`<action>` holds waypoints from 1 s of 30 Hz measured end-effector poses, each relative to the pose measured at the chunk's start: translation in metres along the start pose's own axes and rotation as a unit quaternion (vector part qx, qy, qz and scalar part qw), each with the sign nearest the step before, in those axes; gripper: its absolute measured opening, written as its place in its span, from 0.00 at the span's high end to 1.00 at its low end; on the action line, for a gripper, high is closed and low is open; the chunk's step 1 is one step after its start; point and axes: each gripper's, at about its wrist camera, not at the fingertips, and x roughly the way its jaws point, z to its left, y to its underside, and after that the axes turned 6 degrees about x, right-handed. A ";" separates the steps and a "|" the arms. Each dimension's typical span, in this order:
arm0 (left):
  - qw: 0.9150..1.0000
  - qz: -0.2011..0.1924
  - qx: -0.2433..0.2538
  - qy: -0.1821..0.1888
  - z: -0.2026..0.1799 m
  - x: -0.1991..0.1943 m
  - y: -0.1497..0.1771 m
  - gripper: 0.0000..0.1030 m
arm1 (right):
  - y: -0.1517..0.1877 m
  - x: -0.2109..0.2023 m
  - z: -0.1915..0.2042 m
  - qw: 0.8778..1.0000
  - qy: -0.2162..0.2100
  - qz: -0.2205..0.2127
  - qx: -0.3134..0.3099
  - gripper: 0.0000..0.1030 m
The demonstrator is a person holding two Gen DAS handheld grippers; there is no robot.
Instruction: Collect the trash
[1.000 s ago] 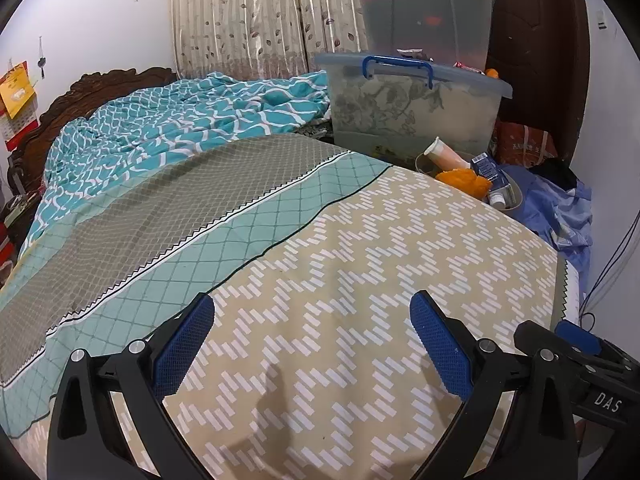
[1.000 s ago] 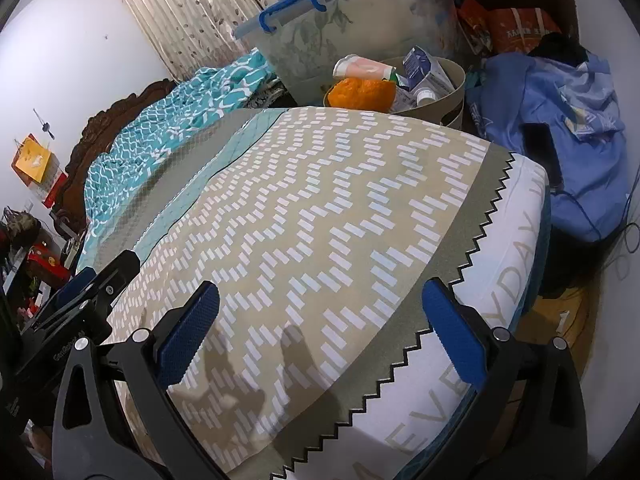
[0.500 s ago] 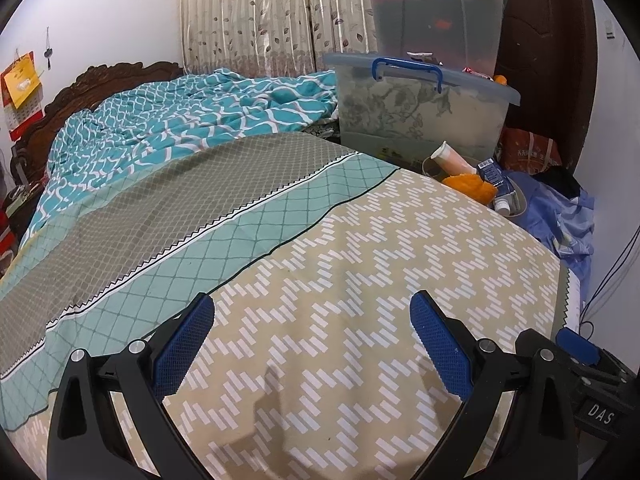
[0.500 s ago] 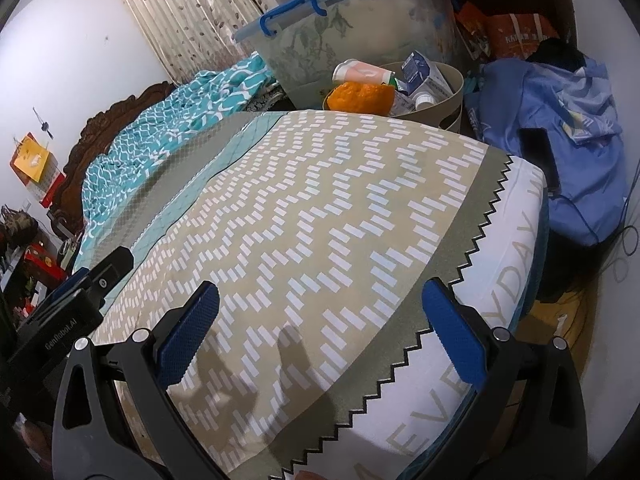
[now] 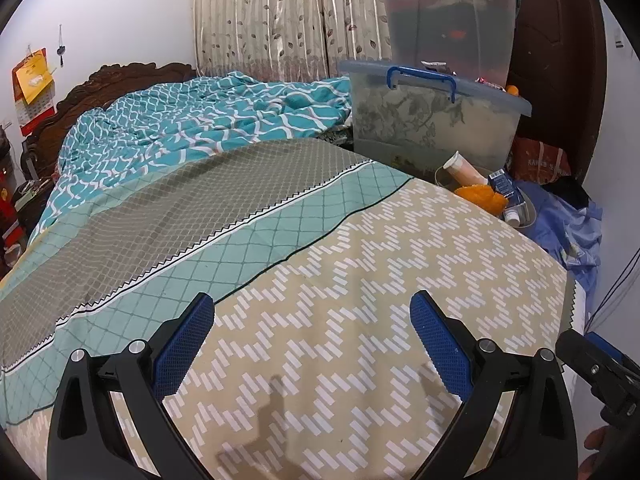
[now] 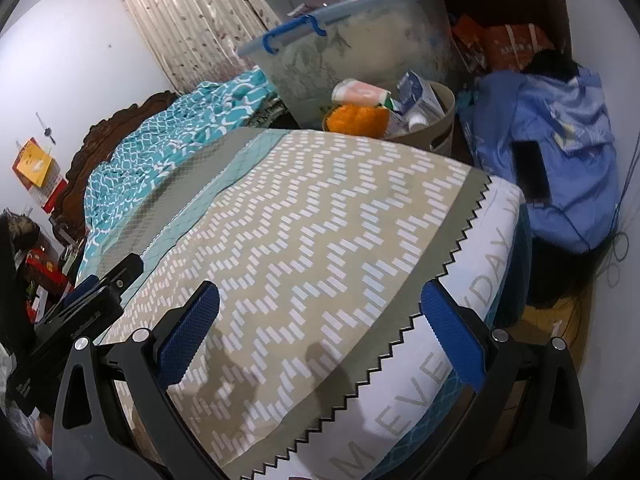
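Both hand-held grippers, left and right, spread, empty above patterned bed sheet. Collection judged done; round beige bin seen full.

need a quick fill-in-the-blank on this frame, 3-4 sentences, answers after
1. Both the left gripper and the right gripper are ____ and hold nothing.
2. The round bin full of trash stands just past the far edge of the ____.
3. The clear storage box behind the bin has a ____ handle.
4. A dark phone lies on a heap of ____ cloth.

Missing words: open; bed; blue; blue
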 end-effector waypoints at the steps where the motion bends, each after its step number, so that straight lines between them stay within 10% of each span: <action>1: 1.000 -0.003 0.001 -0.003 -0.001 -0.001 0.000 0.08 | 0.000 0.000 0.001 1.000 0.000 0.000 -0.001 0.03; 30: 0.999 -0.036 0.027 -0.012 -0.014 -0.015 0.000 0.08 | 0.000 0.000 -0.004 0.999 0.039 -0.020 0.019 0.03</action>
